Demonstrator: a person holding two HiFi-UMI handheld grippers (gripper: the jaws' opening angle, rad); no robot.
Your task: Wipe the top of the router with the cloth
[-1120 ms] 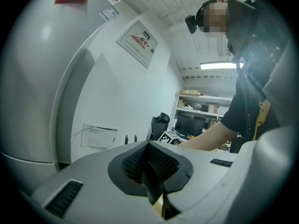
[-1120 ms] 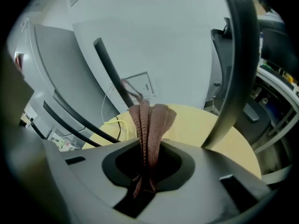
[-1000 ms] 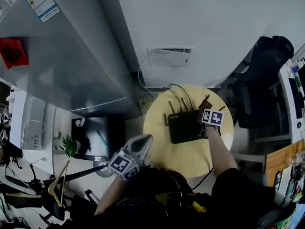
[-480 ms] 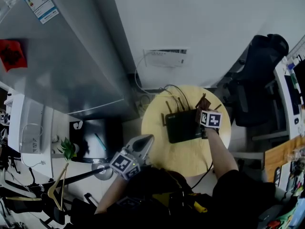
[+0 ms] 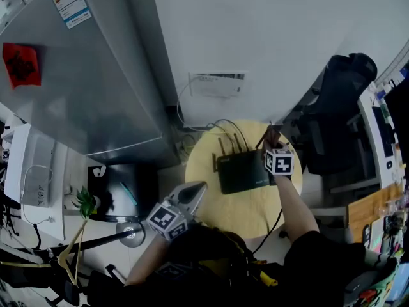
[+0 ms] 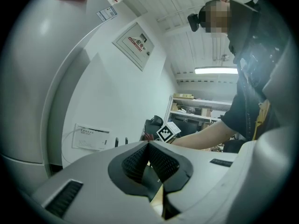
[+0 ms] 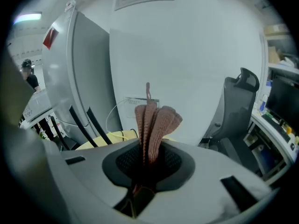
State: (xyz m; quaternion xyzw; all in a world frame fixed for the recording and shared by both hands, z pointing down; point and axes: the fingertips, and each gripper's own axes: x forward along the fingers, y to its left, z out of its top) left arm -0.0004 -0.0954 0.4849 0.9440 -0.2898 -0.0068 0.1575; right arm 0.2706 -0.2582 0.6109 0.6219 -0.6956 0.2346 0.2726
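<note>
Right gripper [image 7: 148,162] clamped on folded brown cloth [image 7: 154,118] at right rear edge of black router [image 5: 241,171] on round tabletop [image 5: 246,210]; left gripper [image 6: 150,164] jaws together, empty, near tabletop's left edge.

One flat black plastic router [image 5: 241,174] sits on one round pale wooden table [image 5: 246,211], with three thin black antennas [image 7: 77,120] showing in the right gripper view. There is one brown knitted cloth [image 7: 154,118]. The grey two-jaw grippers number two: the left gripper [image 5: 197,189] and the right gripper [image 5: 271,144]. Around them are one black office chair [image 5: 339,107], one white wall box [image 5: 216,84], one silver refrigerator [image 5: 83,75] and one small green plant [image 5: 85,202].
</note>
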